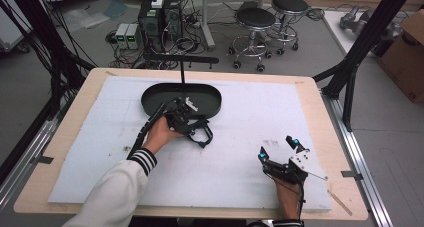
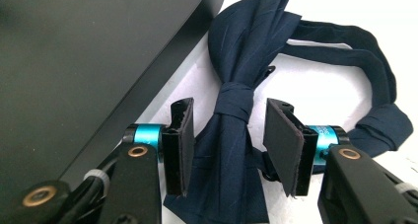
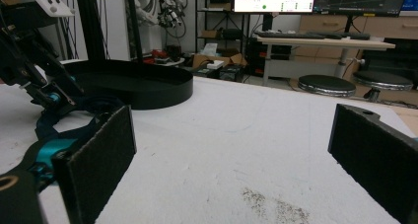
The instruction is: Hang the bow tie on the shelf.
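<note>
A navy bow tie (image 2: 236, 100) lies on the white mat, its strap (image 1: 204, 135) looping toward the front, just beside the black oval tray (image 1: 150, 99). My left gripper (image 1: 186, 121) reaches down over it. In the left gripper view the two pads (image 2: 178, 145) stand on either side of the knot with a small gap at each side, so the left gripper (image 2: 226, 150) is open around the tie. My right gripper (image 1: 277, 147) rests at the front right of the mat, its jaws wide open with nothing between them (image 3: 231, 150).
The tray's dark wall (image 2: 74, 61) runs close along the left jaw. A thin black post (image 1: 182, 72) rises behind the tray. The wooden table edge (image 1: 320, 112) borders the mat. Stools (image 1: 256, 19) and computer boxes (image 1: 160, 17) stand on the floor beyond.
</note>
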The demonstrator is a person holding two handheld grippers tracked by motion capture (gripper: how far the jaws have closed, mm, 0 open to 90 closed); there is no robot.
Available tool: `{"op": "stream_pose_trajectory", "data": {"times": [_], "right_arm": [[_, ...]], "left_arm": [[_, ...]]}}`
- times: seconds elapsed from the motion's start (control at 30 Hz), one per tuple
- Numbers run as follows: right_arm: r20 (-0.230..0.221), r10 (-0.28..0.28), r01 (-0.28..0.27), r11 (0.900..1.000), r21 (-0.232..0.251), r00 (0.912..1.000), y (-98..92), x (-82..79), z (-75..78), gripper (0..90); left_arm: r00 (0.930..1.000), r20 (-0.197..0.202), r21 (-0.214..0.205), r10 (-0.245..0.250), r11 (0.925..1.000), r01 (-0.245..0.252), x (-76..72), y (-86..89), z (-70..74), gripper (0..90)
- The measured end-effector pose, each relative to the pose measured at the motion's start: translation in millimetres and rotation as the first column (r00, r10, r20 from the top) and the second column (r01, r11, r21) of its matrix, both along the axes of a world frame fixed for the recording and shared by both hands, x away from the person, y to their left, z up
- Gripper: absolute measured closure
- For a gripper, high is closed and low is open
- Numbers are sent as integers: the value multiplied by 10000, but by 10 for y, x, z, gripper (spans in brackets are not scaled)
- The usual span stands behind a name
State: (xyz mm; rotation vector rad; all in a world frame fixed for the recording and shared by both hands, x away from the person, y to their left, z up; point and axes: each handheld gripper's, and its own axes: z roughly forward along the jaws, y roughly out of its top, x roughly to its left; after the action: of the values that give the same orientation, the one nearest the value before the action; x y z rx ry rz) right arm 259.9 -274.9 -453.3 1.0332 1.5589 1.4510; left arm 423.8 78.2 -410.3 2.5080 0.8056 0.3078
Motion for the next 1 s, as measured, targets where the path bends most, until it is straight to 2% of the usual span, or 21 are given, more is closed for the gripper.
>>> {"op": "stream_pose_trajectory", "data": {"times": [0.13,0.2,0.5,0.77,0.83,0.87,0.9,1.0], "right_arm": [[-5,-10,10,10000,5,10000,1,-1,0,32],[0,-12,12,10000,19,10000,2,0,1,32],[18,-6,6,10000,-42,10000,0,0,0,32],[8,-9,9,10000,-13,10000,1,0,0,32],[5,-10,10,10000,11,10000,2,-1,0,32],[6,-12,11,10000,16,10000,2,-1,0,31],[4,-13,13,10000,16,10000,2,-1,0,32],[7,-9,9,10000,-13,10000,1,-1,0,32]], "left_arm": [[10000,-8,92,-10,10000,10,14,-13,-34,557],[10000,13,100,-2,10000,2,20,-14,-43,620],[9997,161,174,-164,9997,161,2,-23,-33,723],[9993,228,86,-282,9996,280,-21,-33,-9,739],[9993,248,8,-272,9996,272,-25,-28,2,740],[9985,425,-131,-343,9993,349,-32,-17,29,741],[9985,425,-131,-343,9993,349,-32,-17,29,741],[9972,647,-473,-382,9980,413,-51,-2,79,742]]}}
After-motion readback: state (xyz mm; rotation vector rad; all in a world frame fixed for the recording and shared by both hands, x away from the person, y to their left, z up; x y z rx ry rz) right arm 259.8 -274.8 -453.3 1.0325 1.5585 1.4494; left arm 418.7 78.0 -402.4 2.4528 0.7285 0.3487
